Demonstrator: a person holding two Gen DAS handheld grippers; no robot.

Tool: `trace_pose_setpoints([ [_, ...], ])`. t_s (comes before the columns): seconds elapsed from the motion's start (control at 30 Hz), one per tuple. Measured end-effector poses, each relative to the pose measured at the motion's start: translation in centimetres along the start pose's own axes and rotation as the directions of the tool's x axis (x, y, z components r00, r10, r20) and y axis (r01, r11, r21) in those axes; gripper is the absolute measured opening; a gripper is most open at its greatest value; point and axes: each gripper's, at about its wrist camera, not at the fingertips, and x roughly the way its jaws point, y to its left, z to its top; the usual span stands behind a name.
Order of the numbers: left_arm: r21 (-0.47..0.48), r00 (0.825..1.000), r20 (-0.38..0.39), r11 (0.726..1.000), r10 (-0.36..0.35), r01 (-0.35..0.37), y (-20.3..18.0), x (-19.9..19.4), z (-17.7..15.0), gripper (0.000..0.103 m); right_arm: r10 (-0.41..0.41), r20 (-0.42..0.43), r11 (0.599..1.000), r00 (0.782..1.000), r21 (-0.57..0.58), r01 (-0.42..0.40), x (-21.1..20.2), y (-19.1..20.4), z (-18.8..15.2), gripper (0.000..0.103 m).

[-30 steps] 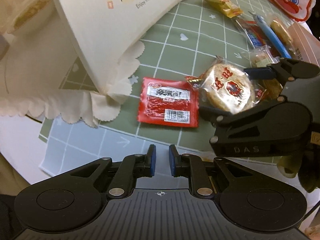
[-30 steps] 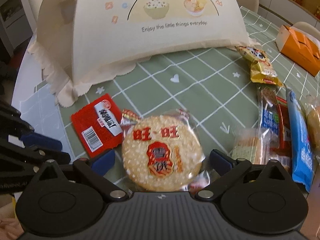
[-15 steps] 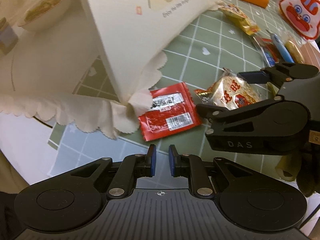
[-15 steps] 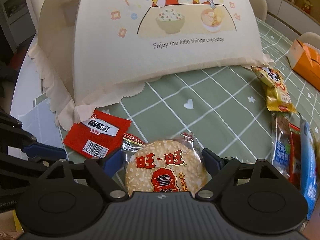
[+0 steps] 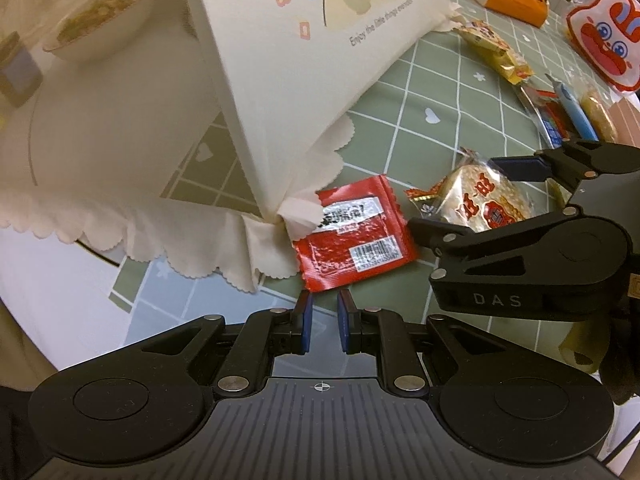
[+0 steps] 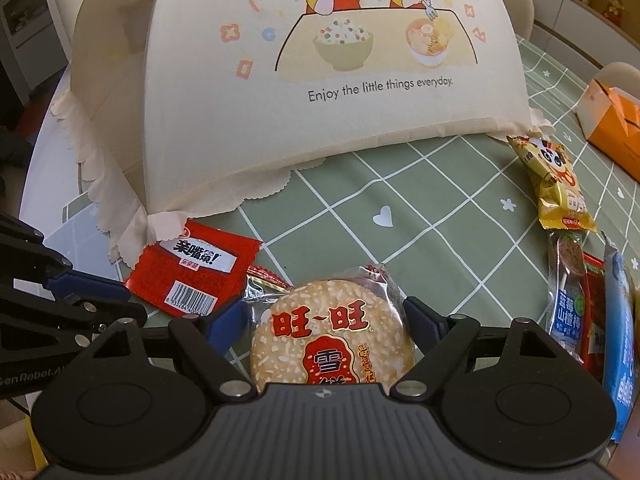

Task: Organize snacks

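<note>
Right tool [image 6: 326,320], red packet [image 6: 192,268] beside

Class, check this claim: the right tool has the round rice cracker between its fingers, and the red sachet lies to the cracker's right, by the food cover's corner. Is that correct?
Wrong on one point. In the right wrist view the red sachet lies to the left of the round rice cracker, not its right. The rest stands: the right tool has the cracker between its fingers, by the food cover.

Lower centre of the right wrist view, the rice cracker [image 6: 332,332] lies on the tablecloth [image 6: 420,200]; a sachet [image 6: 192,270] sits to its left, the food cover [image 6: 320,80] above, more snacks [image 6: 568,280] along the right edge.
</note>
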Motion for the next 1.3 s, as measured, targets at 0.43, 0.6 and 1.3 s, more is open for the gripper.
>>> trace_pose_setpoints([
  [0.43,-0.104,0.992,0.098,0.991,-0.078,0.088,0.5,-0.7,2.0,0.018,0.001,-0.021,0.997,1.0,0.071,0.001,-1.6,-1.4,-2.0,0.085],
  [0.6,-0.084,0.984,0.158,0.992,-0.079,0.093,-0.2,-0.3,3.4,0.018,-0.052,0.018,0.995,0.999,0.086,0.05,-4.4,-2.3,-4.4,0.085],
  [1.3,-0.059,0.932,-0.032,0.931,-0.362,0.359,-3.6,0.4,-1.1,0.019,0.015,-0.024,0.994,1.0,0.11,-0.012,-8.3,-0.3,-11.3,0.033],
])
